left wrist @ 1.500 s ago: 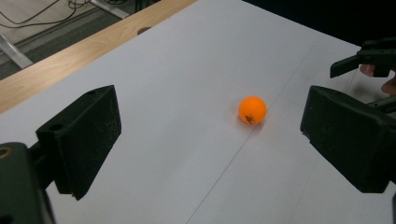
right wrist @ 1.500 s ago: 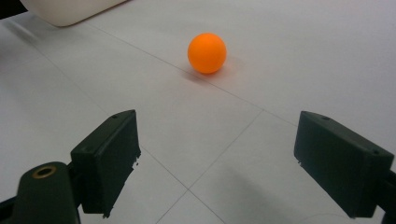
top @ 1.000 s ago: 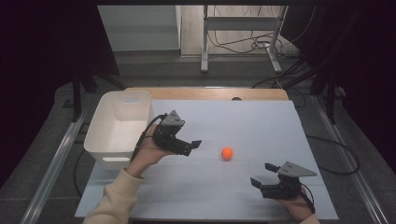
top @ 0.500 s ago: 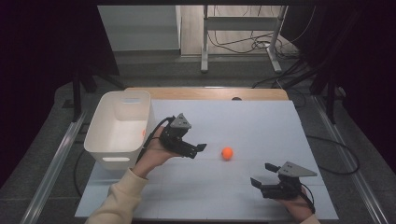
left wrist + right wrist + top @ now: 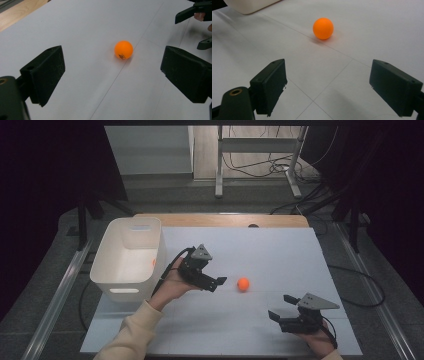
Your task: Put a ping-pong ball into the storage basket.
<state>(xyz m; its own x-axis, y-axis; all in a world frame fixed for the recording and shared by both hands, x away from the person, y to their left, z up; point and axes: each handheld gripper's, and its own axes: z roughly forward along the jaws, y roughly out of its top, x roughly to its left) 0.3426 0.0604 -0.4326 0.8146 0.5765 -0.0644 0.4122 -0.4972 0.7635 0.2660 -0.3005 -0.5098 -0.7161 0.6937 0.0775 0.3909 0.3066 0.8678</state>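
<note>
- the left gripper [image 5: 216,281] hovers over the middle of the bench [image 5: 280,255], its jaws spread wide and holding nothing, aimed toward the orange ball [image 5: 243,284] just beside its tips.
- in the left gripper view the ball [image 5: 123,49] lies ahead between the two open jaws, apart from both, resting on the white bench surface [image 5: 82,30] right by a thin seam line.
- that view shows a small dark mark low on the ball; it is too small to read, and the high view does not resolve it at all.
- the ball is round, so it has no long axis and no clear heading; only the mark faces the left gripper.
- the right gripper [image 5: 280,312] rests low at the near right of the bench, jaws also wide apart and empty, well apart from the ball.
- the right gripper view sees the ball [image 5: 323,28] farther off, beyond its jaws, with a corner of the white bin [image 5: 249,6] cut off at the top edge.
- the high view shows the whole bin [image 5: 127,262] at the bench's left, just behind the left hand [image 5: 172,282]; a small orange patch shows inside it, hard to make out.
- the right hand [image 5: 317,345] is cut off by the bottom edge.
</note>
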